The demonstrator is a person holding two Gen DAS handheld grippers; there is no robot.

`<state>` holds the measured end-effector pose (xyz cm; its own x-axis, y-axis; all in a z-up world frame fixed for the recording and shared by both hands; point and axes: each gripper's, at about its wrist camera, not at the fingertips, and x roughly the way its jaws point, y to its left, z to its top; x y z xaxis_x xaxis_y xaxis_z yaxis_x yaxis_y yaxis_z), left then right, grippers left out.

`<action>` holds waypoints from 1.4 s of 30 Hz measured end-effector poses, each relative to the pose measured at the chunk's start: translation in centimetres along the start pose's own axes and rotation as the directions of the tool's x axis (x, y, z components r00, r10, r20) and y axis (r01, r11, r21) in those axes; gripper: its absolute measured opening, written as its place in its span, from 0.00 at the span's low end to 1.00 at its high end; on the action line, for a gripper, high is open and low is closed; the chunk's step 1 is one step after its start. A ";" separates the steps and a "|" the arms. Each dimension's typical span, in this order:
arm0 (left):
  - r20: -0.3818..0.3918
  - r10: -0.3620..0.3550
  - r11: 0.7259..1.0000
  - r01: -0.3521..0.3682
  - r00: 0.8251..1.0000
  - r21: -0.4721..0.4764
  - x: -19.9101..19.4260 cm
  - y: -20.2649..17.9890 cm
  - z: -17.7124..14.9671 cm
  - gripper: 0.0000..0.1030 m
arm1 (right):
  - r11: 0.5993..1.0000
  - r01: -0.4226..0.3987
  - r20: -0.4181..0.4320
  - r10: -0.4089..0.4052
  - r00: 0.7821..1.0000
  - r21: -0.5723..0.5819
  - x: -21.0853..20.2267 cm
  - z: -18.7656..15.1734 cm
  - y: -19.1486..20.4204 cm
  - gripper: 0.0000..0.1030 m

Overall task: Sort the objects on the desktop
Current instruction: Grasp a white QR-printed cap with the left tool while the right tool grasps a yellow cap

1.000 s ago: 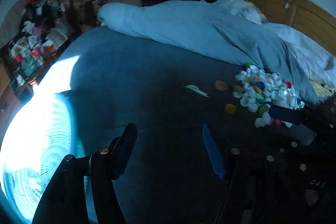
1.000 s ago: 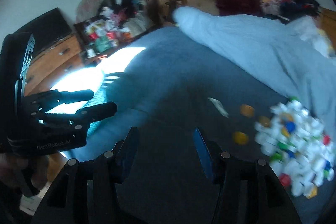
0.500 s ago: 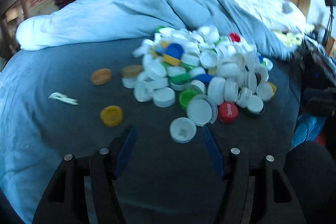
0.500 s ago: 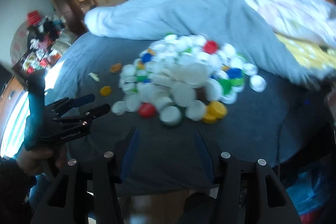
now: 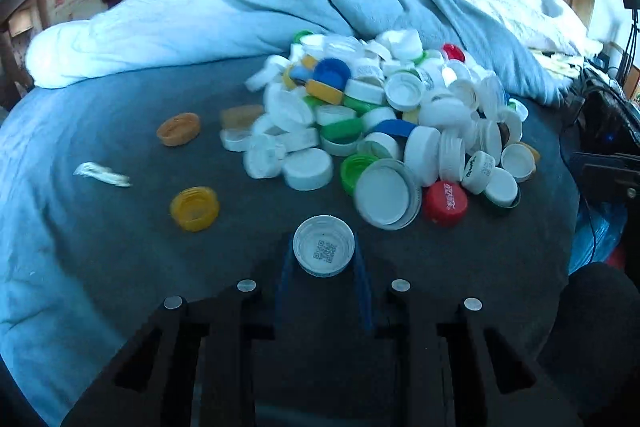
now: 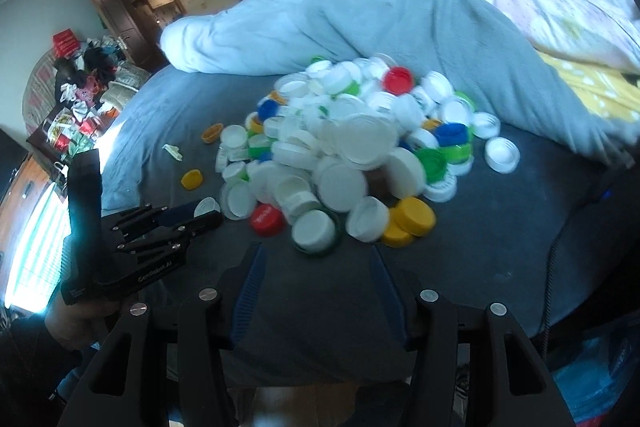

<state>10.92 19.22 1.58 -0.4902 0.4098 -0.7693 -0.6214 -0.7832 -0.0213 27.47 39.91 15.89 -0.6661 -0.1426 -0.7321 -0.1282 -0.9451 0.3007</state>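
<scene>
We see our left gripper [image 5: 323, 254] at six o'clock in its own view, its blue fingers [image 5: 285, 273] having just been closing and now pinching a white cap [image 5: 324, 250] that lies open side up on the dark sheet [image 5: 120, 247]. Just past it, toward one o'clock, sits the heap of bottle caps [image 5: 384, 115], mostly white with green, blue, yellow and red ones mixed in. A yellow cap [image 5: 194, 208] lies apart at nine o'clock of the held cap, an orange cap [image 5: 179, 129] farther off at ten o'clock. In the other view our right gripper [image 6: 316, 291] hangs with jaws spread and nothing between them, the heap at twelve o'clock, a pale blue duvet [image 6: 360, 15] beyond it.
</scene>
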 end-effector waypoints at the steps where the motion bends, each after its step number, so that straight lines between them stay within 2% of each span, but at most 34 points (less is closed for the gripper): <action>1: 0.013 0.010 1.000 -0.010 1.000 -0.021 -0.9 0.7 -0.3 0.24 | 1.000 -0.012 0.000 0.012 1.000 -0.007 0.4 0.3 0.5 0.56; 6: 0.035 0.103 0.980 -0.095 0.994 -0.174 -5.2 5.4 -2.6 0.24 | 0.985 -0.113 -0.015 0.112 0.994 -0.131 4.2 2.3 6.0 0.56; 11: 0.047 0.176 0.952 -0.158 0.983 -0.262 -8.1 8.7 -4.3 0.24 | 0.946 -0.193 -0.058 0.184 0.981 -0.260 11.0 4.5 12.8 0.56; 13: 0.049 0.191 0.946 -0.170 0.980 -0.276 -8.6 9.6 -4.7 0.24 | 0.937 -0.195 -0.068 0.183 0.981 -0.289 13.4 5.1 14.5 0.56; 18: 0.055 0.200 0.940 -0.175 0.978 -0.293 -9.9 11.4 -4.9 0.24 | 0.926 -0.144 -0.122 0.108 0.987 -0.348 19.1 5.4 16.6 0.52; 21: 0.062 0.205 0.939 -0.178 0.977 -0.295 -10.5 11.8 -4.7 0.24 | 0.929 -0.120 -0.131 0.078 0.988 -0.351 19.9 5.3 16.5 0.41; 22: 0.065 0.206 0.937 -0.177 0.976 -0.301 -10.8 12.0 -4.6 0.24 | 0.930 -0.115 -0.137 0.071 0.988 -0.350 19.8 5.3 16.6 0.31; 23: 0.068 0.208 0.935 -0.178 0.976 -0.308 -11.0 12.2 -4.5 0.24 | 0.930 -0.111 -0.136 0.066 0.988 -0.350 19.7 5.3 16.6 0.31; 27: 0.095 0.230 0.932 -0.191 0.969 -0.308 -13.0 12.2 -3.8 0.24 | 0.922 -0.088 -0.082 0.062 0.995 -0.377 17.0 5.5 17.2 0.30; 31: 0.153 0.274 0.931 -0.222 0.949 -0.290 -16.3 12.3 -2.6 0.24 | 0.928 -0.066 0.051 0.091 0.995 -0.367 10.5 6.4 18.1 0.31; 36: 0.250 0.327 0.918 -0.243 0.911 -0.314 -22.2 13.0 -1.3 0.24 | 0.931 -0.060 0.224 0.149 0.963 -0.360 0.5 7.1 19.9 0.31; 42: 0.320 0.359 0.906 -0.245 0.877 -0.345 -26.9 13.7 -0.9 0.24 | 0.918 -0.069 0.307 0.201 0.930 -0.390 -8.7 6.9 22.0 0.31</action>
<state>16.12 -2.95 21.43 -0.8483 0.2277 -0.4780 -0.2318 -0.9714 -0.0513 25.38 22.44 33.12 -0.8712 -0.2318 -0.4326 0.2147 -0.9726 0.0889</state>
